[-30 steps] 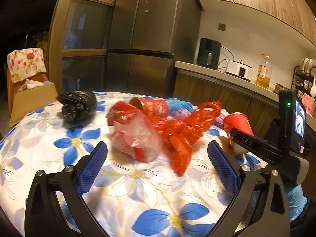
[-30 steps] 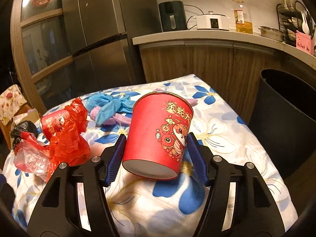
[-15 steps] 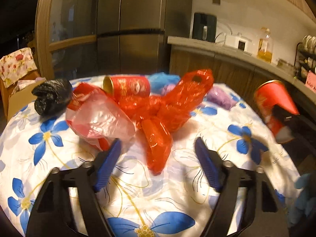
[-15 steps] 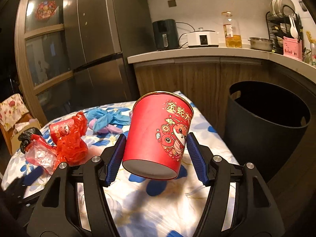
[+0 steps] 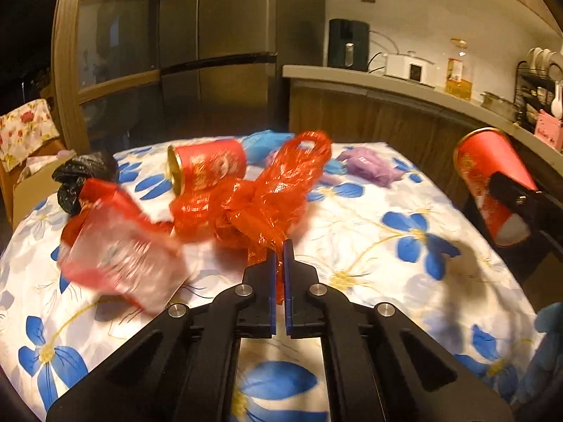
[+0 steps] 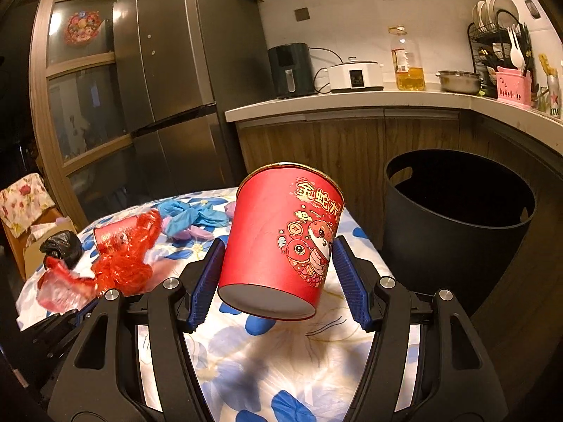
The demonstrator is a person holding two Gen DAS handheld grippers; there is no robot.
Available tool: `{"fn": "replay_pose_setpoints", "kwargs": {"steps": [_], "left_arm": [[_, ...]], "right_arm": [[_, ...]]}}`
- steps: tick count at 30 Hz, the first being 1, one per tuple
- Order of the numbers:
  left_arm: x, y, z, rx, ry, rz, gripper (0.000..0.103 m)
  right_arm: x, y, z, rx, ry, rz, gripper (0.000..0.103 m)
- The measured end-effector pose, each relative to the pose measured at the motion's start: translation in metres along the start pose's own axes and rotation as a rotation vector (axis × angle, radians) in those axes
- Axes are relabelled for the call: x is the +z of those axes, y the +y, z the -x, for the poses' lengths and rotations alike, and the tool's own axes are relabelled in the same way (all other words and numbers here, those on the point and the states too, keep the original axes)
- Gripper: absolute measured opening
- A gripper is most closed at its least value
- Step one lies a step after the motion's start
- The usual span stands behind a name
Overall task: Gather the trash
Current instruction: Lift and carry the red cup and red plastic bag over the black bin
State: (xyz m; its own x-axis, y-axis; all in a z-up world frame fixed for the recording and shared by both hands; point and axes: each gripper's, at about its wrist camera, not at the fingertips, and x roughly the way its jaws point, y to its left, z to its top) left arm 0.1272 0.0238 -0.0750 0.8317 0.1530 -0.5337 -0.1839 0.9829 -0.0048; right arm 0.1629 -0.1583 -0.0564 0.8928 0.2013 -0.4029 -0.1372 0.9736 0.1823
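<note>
Left wrist view: the left tongs (image 5: pixel 280 246) have just been closing and now pinch a tail of the red plastic bag (image 5: pixel 267 190), which trails ahead over the flowered table (image 5: pixel 369 246).

Right wrist view: the right tongs (image 6: pixel 278 263) clamp a red paper cup (image 6: pixel 281 239), upright but tilted; the black bin (image 6: pixel 454 207) stands ahead and right, beside the table.

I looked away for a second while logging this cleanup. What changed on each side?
The left gripper moved in on the red plastic bag; its jaws have just been closing and now pinch the bag's near tail. The right gripper carried its red paper cup off toward the black bin. Its grip is unchanged; the other trash stayed on the table.
</note>
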Motion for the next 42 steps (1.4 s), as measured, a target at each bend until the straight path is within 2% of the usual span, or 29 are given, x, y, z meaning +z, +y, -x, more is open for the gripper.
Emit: {"fn": "replay_pose_setpoints", "kwargs": {"steps": [8, 21, 42], "left_arm": [[0.018, -0.015, 0.03, -0.036, -0.091, -0.008, 0.002], [0.038, -0.059, 0.044, -0.114, -0.158, -0.058, 0.002], [0.081, -0.185, 0.051, -0.375, -0.235, -0.18, 0.002]], "right_arm": [[0.005, -0.01, 0.015, -0.003, -0.028, 0.002, 0.062], [0.022, -0.041, 0.038, -0.043, -0.083, -0.005, 0.062], [0.056, -0.142, 0.06, -0.225, -0.179, -0.053, 0.062]]}}
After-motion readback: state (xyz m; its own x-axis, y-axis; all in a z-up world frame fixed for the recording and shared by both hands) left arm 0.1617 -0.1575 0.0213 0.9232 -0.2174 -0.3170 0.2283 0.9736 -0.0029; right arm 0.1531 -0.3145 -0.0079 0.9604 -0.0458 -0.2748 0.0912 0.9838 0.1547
